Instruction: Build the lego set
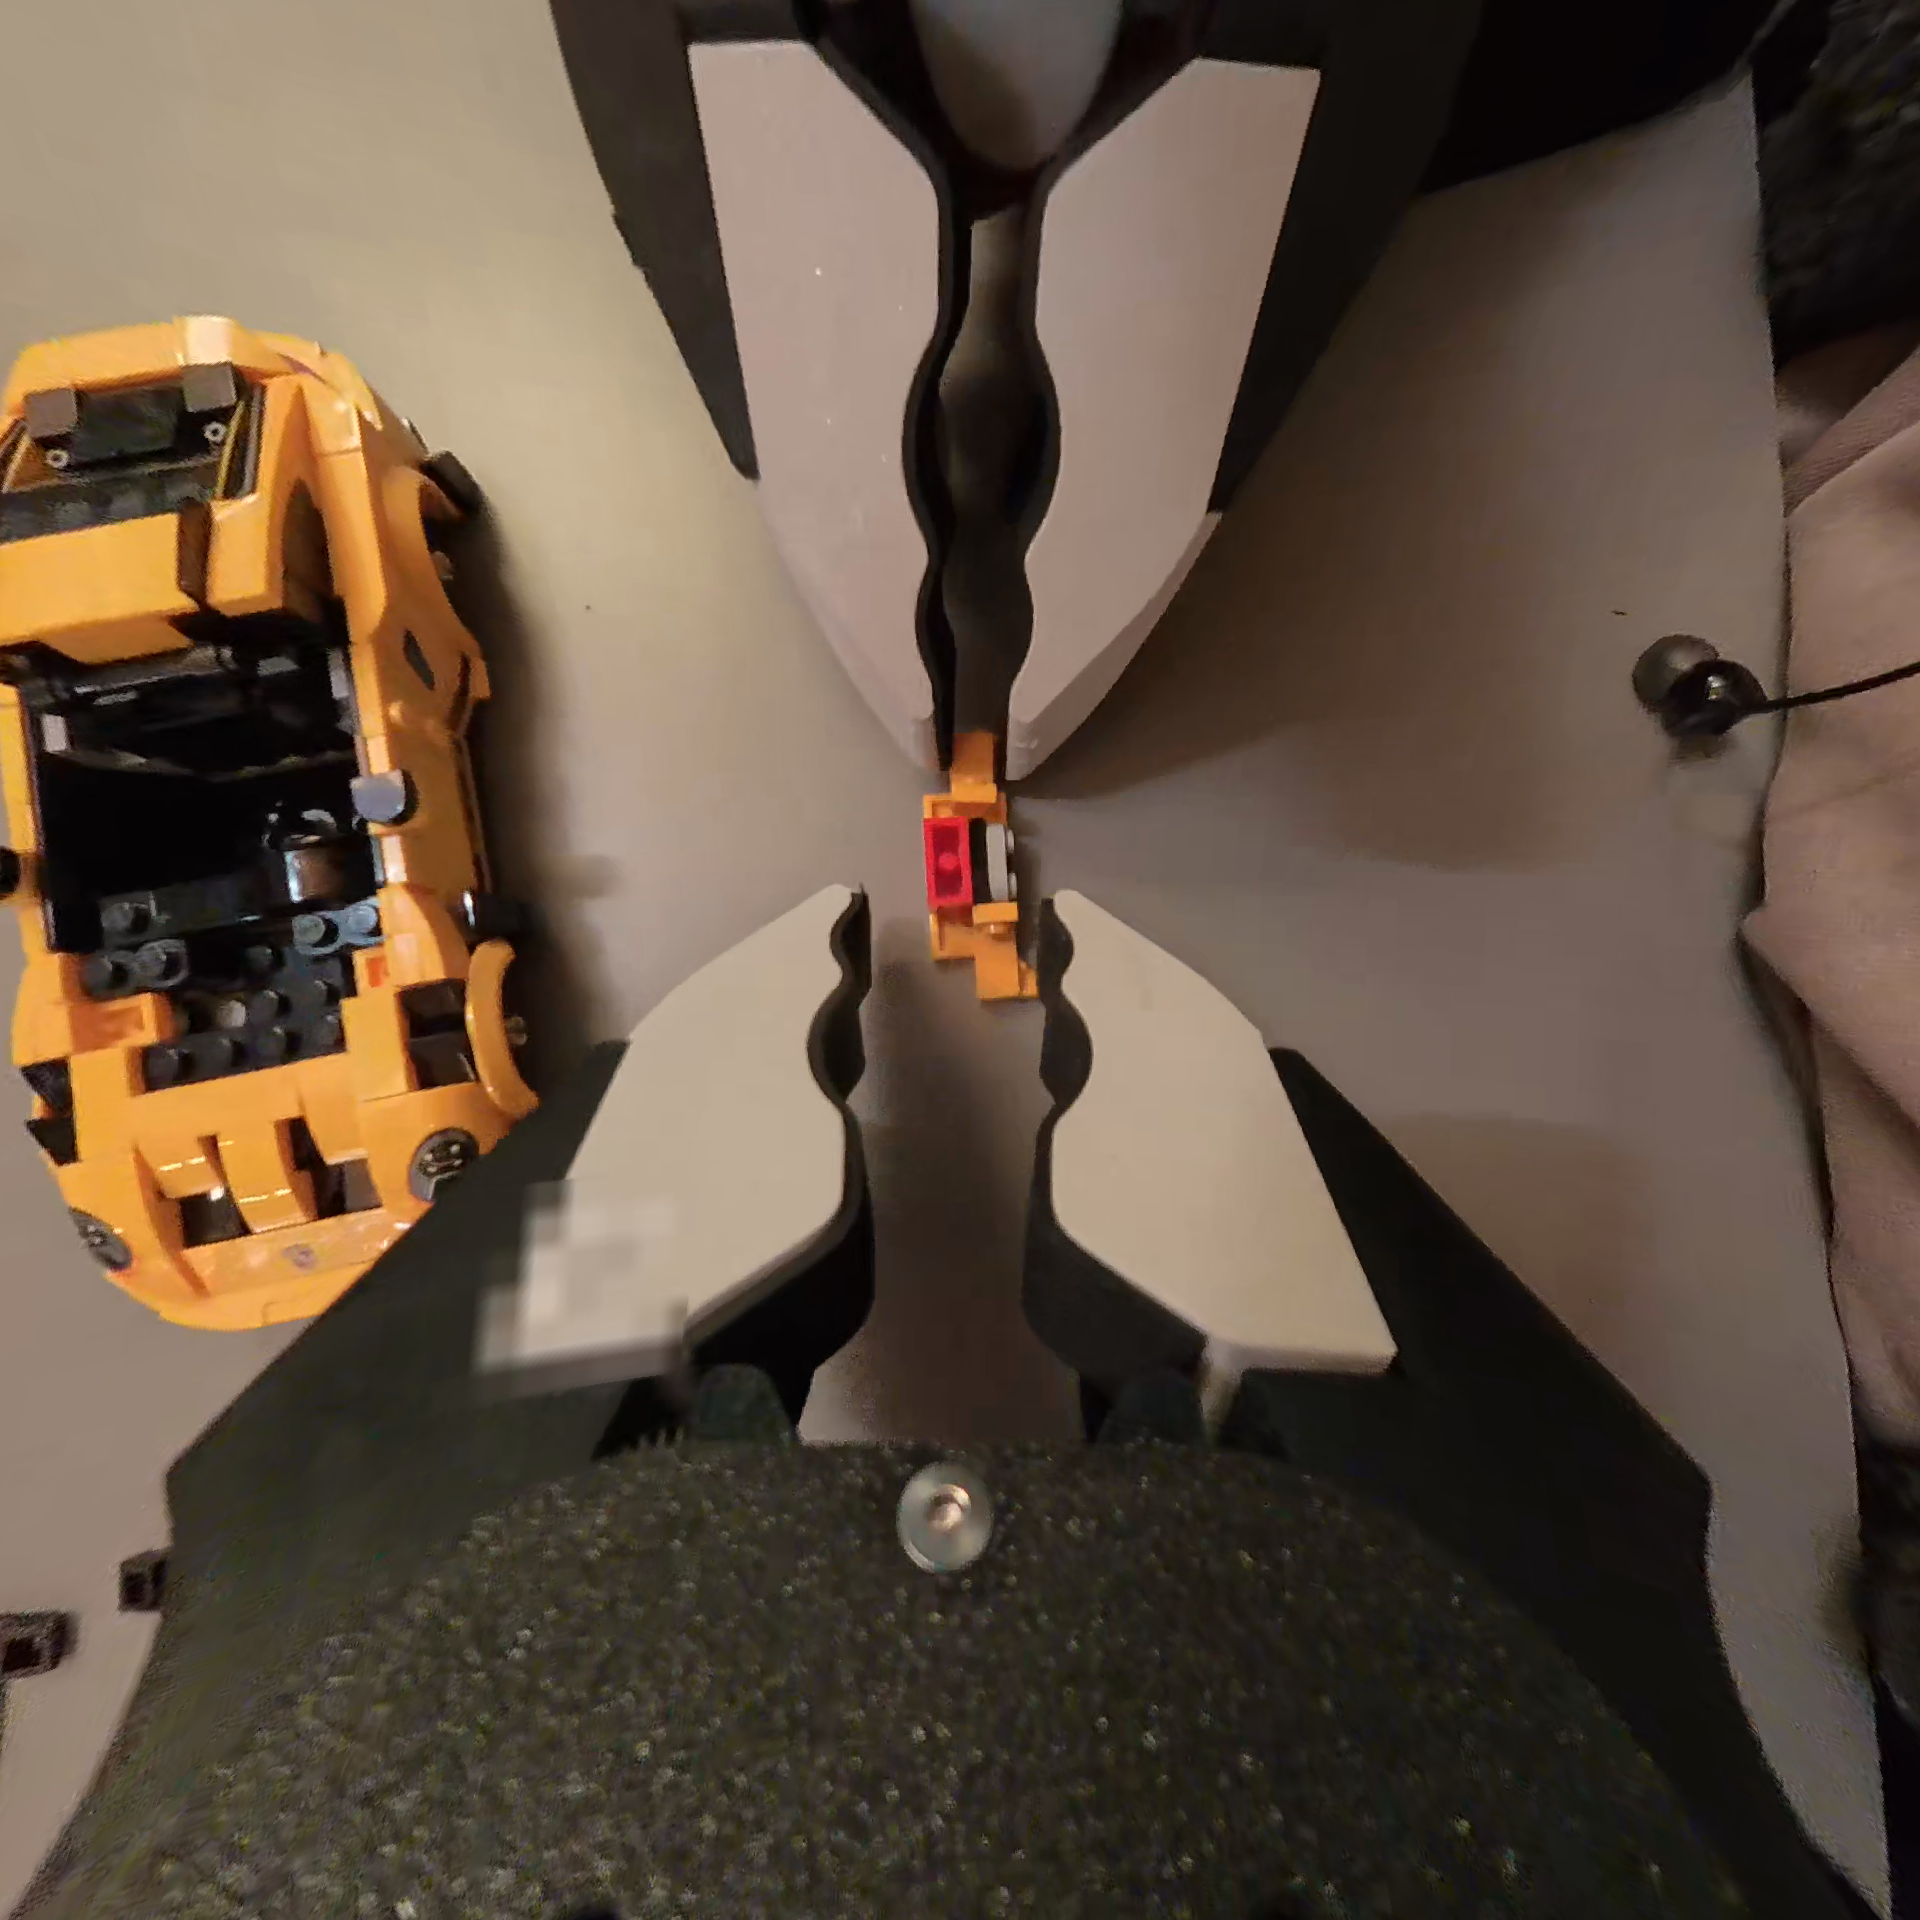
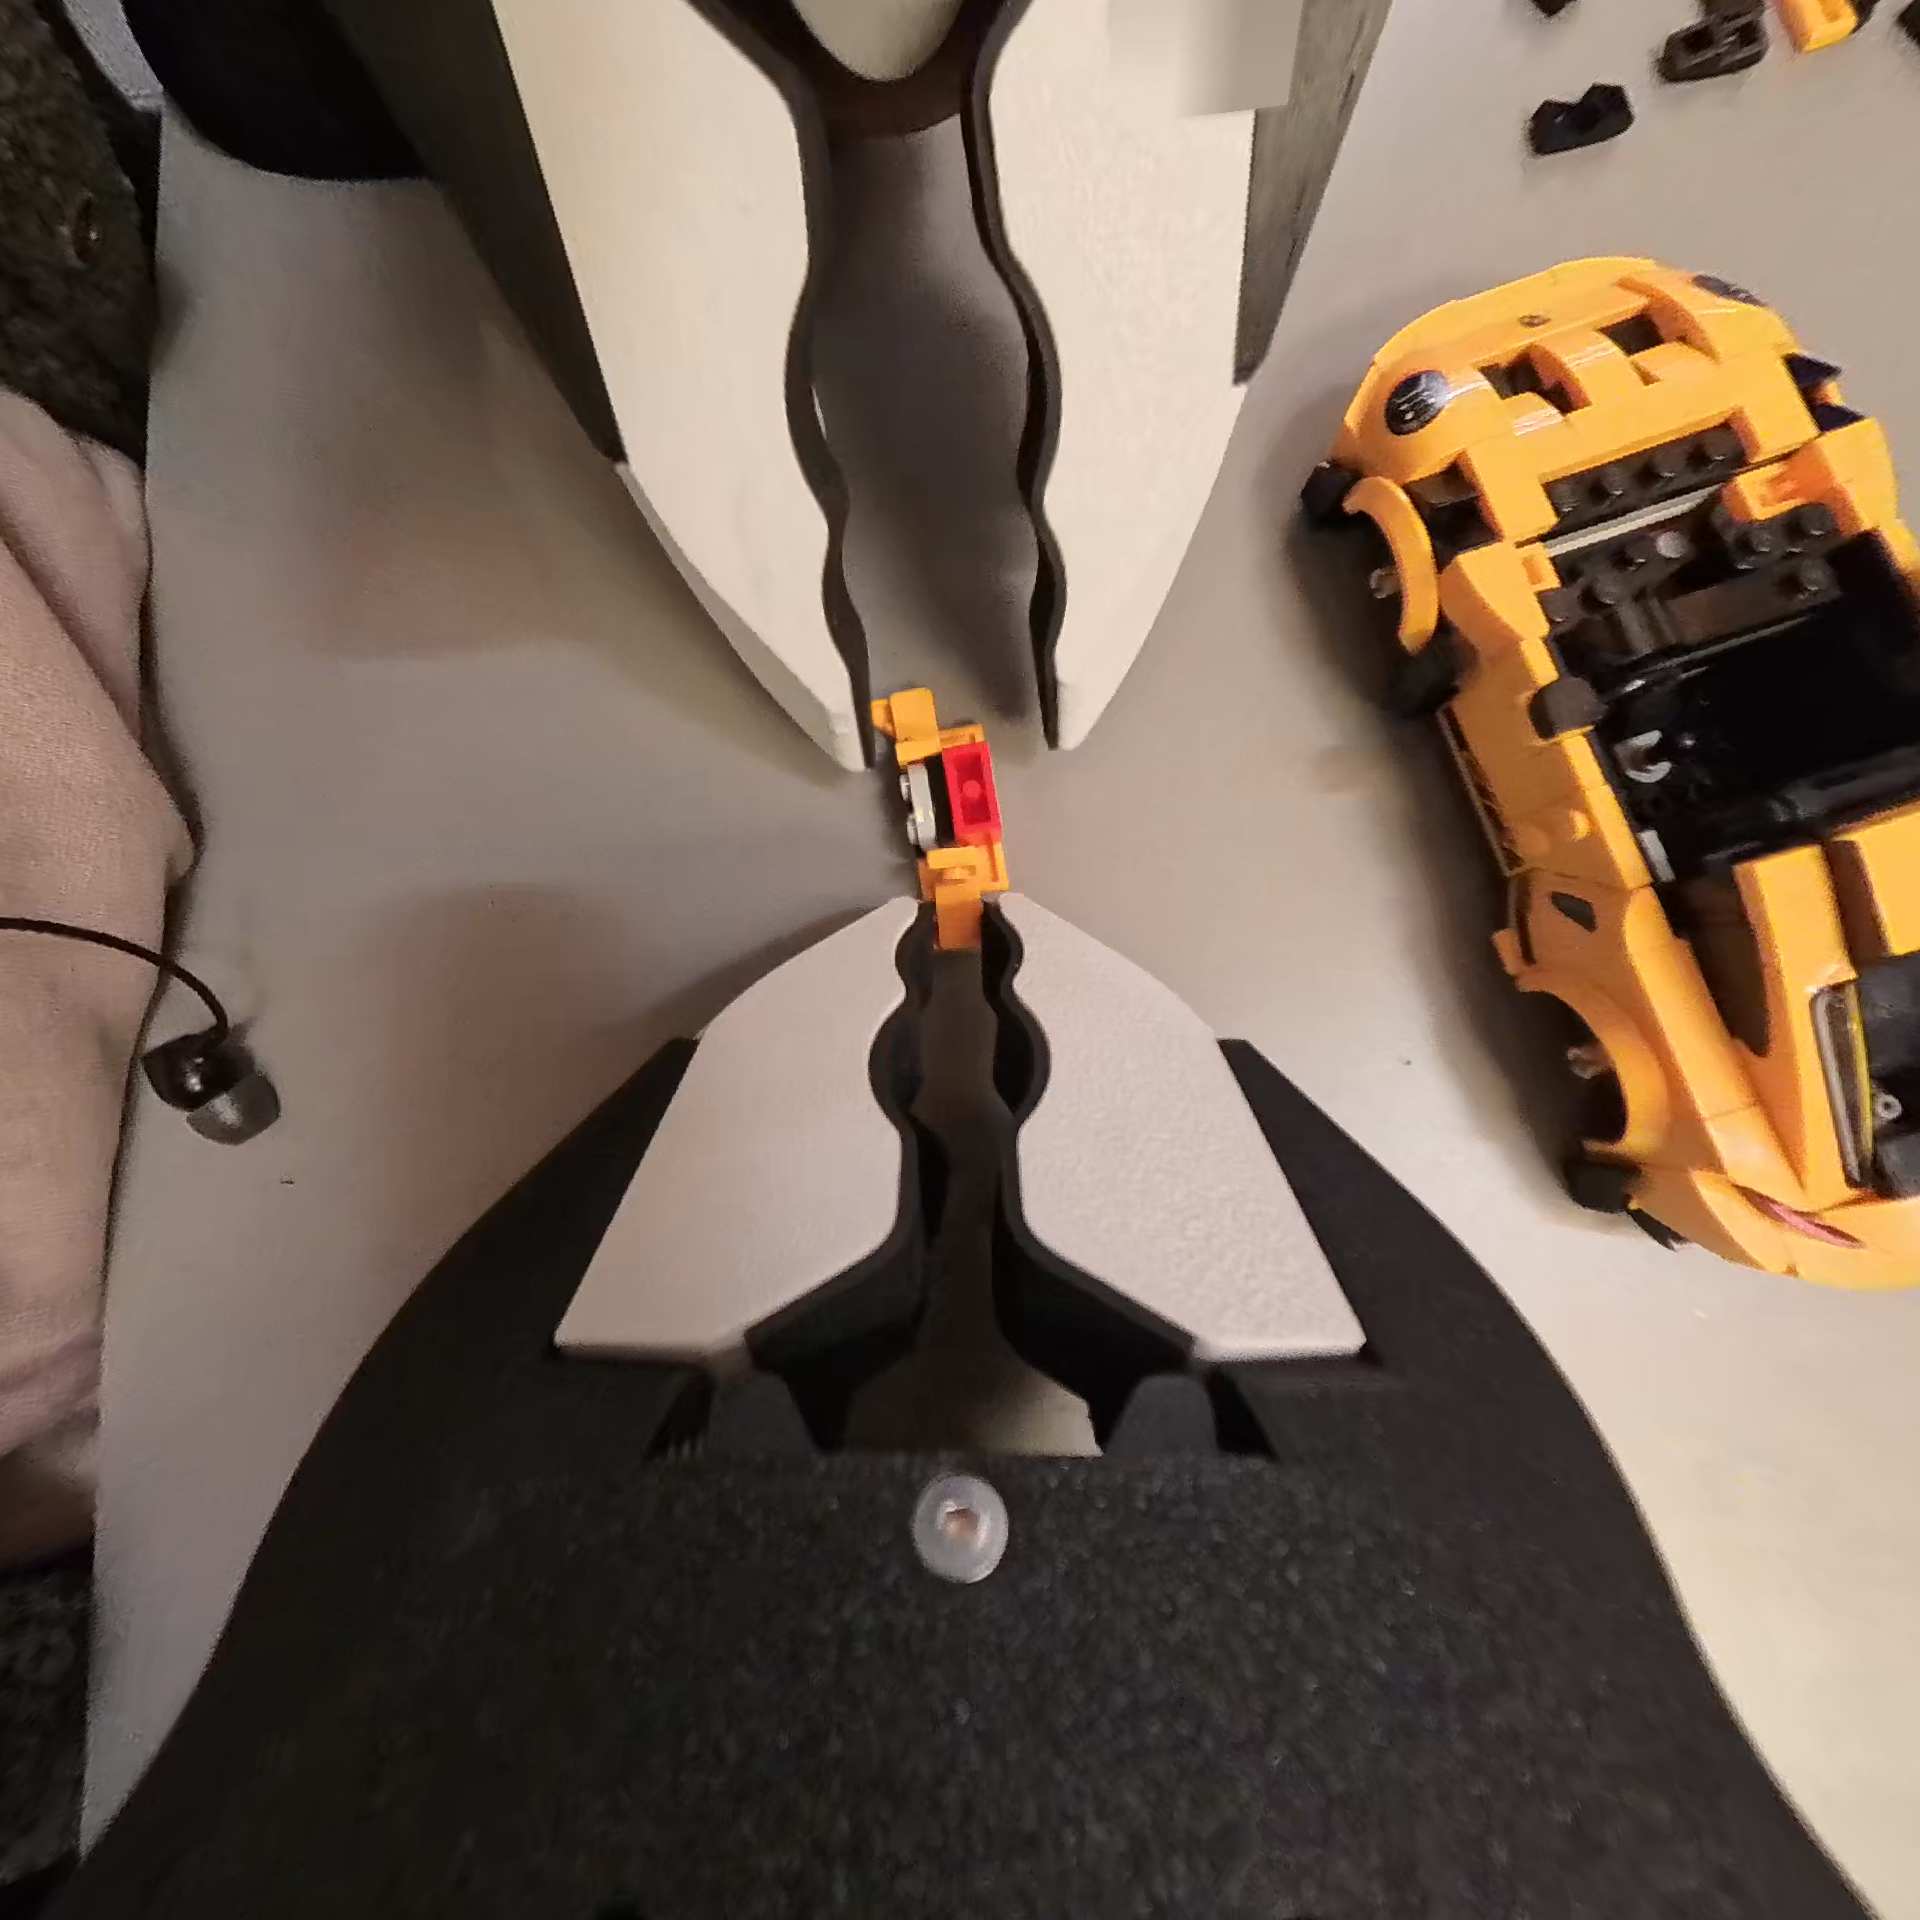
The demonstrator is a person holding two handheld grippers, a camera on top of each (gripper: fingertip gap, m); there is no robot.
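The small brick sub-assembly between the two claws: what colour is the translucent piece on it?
Red, on the small orange sub-assembly; clearest in the right wrist view.

Grey table (image 1: 1403,416) — orange car (image 1: 239,810), earbud (image 1: 1694,698)

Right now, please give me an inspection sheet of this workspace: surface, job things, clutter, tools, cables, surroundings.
Surface: pale grey table, bare around the tools.
Job's things: orange Lego car, roof open, lying apart from the tools; small orange sub-assembly with a red brick, between the two tools.
Clutter: loose black Lego pieces at the far table edge.
Tools: right tool shut on the sub-assembly's end; left tool open, its fingers either side of the other end.
Cables: thin black cord with an earbud at the table edge.
Surroundings: beige fabric beside the table.
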